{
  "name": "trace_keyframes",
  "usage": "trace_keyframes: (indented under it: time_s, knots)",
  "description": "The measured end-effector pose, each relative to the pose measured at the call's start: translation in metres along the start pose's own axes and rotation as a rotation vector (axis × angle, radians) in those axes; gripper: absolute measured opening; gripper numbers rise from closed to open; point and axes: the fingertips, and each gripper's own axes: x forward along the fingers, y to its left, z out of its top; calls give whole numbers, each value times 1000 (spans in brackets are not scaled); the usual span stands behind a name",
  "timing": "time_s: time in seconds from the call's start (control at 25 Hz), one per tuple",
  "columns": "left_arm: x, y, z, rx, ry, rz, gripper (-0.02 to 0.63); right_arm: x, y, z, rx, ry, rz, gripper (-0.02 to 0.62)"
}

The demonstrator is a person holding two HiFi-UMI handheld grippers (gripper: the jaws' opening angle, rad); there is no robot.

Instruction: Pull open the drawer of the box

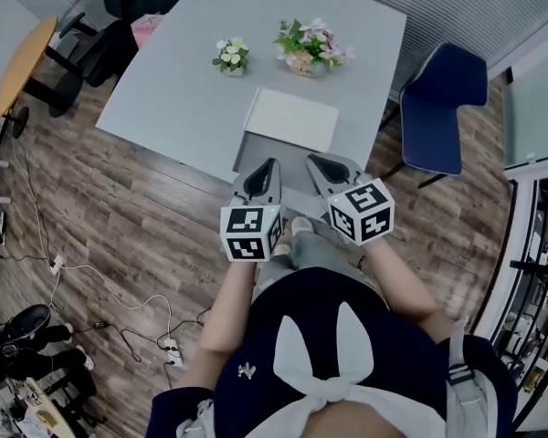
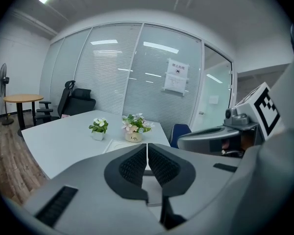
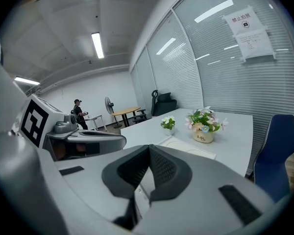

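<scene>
The white box [image 1: 292, 119] lies flat on the grey worktop [image 1: 183, 89], at the centre of the head view near the worktop's lower edge. Above it in the frame stand a small flower pot [image 1: 231, 57] and a larger flower pot [image 1: 309, 53]. The left tongs [image 1: 273, 165] and the right tongs [image 1: 312, 161] sit side by side just below the box, pointing toward it. Each gripper view shows its tongs closed tip to tip with nothing between them. The box's drawer cannot be made out. A blue chair [image 1: 443, 108] stands at the right.
</scene>
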Motion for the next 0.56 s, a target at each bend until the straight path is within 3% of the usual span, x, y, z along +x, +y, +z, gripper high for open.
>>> trace_keyframes:
  time_s: [0.56]
  knots:
    - [-10, -10, -4, 18, 1, -12, 23, -11, 8, -2, -21, 5, -7, 3]
